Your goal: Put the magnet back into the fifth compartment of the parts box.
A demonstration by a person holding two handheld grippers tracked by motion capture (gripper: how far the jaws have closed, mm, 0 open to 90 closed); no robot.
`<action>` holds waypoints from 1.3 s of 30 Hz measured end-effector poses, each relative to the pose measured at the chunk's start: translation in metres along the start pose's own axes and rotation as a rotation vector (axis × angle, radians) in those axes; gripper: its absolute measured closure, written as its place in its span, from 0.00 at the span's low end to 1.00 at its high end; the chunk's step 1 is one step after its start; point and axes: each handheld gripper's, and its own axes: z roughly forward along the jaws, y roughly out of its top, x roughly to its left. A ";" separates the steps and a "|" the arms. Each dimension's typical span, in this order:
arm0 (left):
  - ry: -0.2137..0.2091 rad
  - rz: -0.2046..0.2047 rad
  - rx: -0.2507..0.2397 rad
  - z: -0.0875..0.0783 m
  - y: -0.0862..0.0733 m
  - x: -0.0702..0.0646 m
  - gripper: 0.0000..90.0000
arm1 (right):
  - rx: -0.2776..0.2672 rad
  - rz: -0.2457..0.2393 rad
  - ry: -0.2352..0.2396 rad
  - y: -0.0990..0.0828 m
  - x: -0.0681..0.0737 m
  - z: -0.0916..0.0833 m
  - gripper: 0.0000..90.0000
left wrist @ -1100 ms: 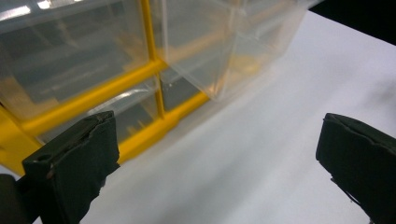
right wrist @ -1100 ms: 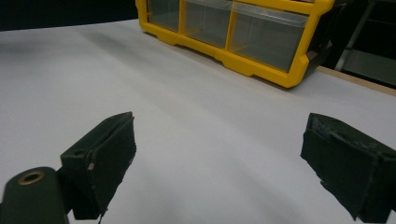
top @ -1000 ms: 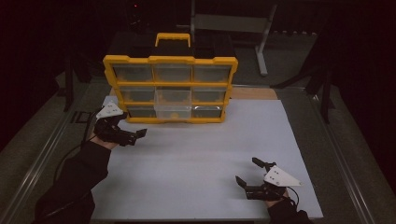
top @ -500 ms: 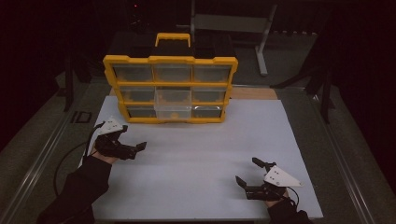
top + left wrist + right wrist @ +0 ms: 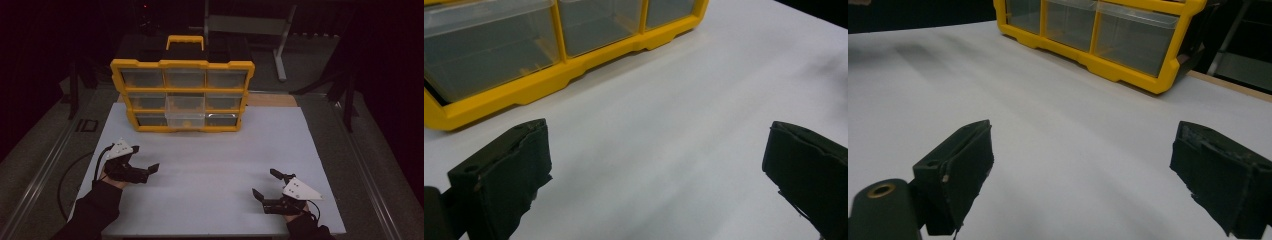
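Two tools, both wide open and empty, low over a white counter; yellow drawer box at the far edge.

Left tool (image 5: 148, 171): jaws spread far apart, nothing between them, held near the counter's left side, pointing right; grey plate on top, cable trailing off to the left. Right tool (image 5: 264, 185): jaws likewise spread wide, gripping nothing, near the front right corner, pointing left and away. Well apart from each other. Counter (image 5: 210, 150): white sheet, bare between the tools. Box (image 5: 182, 95): yellow frame, three rows of three clear drawers, black-and-yellow handle on top, upright at the counter's far edge, well apart from both tools; middle drawer of the lower rows pulled partly out. Bottom row of drawers seen in the left gripper view, ahead and to the left of the jaws.
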 end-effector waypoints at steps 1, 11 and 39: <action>0.000 -0.005 -0.003 0.000 -0.002 0.000 0.00 | 0.001 0.000 0.000 0.000 0.000 0.000 0.11; 0.011 0.004 -0.012 -0.002 -0.025 -0.010 0.00 | 0.003 -0.001 0.000 0.000 0.000 0.000 0.11; 0.142 -0.066 -0.050 -0.003 -0.067 -0.037 0.00 | 0.013 -0.001 -0.001 -0.001 0.000 0.001 0.11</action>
